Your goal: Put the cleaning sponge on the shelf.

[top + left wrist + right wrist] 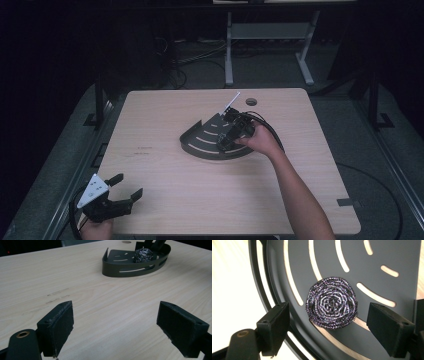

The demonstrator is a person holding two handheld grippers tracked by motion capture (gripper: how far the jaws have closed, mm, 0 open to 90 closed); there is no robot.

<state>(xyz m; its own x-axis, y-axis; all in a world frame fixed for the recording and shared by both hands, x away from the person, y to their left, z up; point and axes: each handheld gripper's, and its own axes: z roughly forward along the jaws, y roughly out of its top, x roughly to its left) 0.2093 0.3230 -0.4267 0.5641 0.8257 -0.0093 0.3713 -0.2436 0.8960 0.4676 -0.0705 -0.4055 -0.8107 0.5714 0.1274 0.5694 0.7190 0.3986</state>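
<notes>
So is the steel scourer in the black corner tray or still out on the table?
In: the steel scourer lies on the black corner tray's slotted floor.

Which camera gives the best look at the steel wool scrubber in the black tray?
The right gripper view: the steel wool scrubber lies close up on the tray, coils sharp. The left gripper view shows it small and distant. In the high view the right hand-held gripper covers it.

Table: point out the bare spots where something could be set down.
The table is bare between the left gripper and the slotted black tray, and along its left side. It is crowded in the tray, where the right gripper hangs over the steel scourer.
</notes>
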